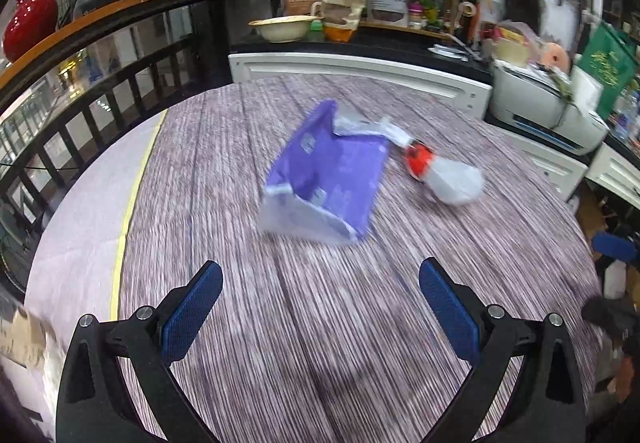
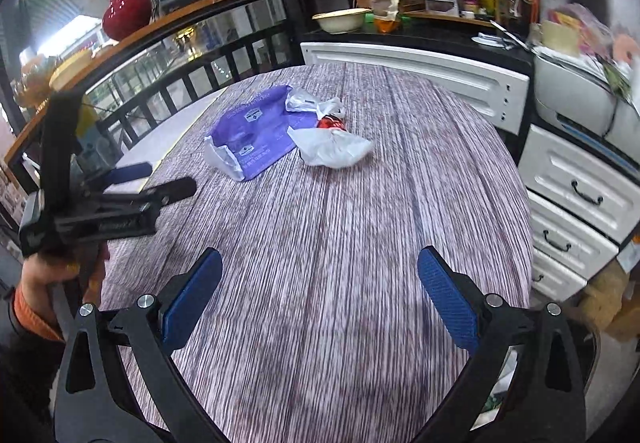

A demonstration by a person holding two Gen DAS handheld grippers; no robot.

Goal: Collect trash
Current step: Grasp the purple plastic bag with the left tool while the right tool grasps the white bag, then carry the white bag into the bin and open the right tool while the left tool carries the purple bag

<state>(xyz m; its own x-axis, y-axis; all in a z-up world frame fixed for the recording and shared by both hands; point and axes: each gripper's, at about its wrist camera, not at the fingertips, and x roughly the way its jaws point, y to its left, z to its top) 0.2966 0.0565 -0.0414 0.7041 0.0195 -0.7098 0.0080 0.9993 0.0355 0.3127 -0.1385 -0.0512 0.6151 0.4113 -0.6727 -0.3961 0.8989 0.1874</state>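
Note:
A flat purple bag (image 1: 332, 179) lies on the round wood-grain table (image 1: 320, 323); it also shows in the right wrist view (image 2: 256, 131). Beside it lie a red crumpled wrapper (image 1: 418, 159) (image 2: 330, 122) and crumpled white plastic (image 1: 456, 181) (image 2: 332, 147). My left gripper (image 1: 320, 307) is open and empty, just short of the purple bag. My right gripper (image 2: 320, 299) is open and empty, farther back over the table. The left gripper also shows at the left of the right wrist view (image 2: 160, 183).
White cabinets (image 2: 420, 71) and drawers (image 2: 576, 203) stand behind and right of the table. A black railing (image 1: 80, 131) with a red vase (image 2: 124, 11) runs along the left. A printer (image 1: 544, 111) and cluttered shelves are at the back right.

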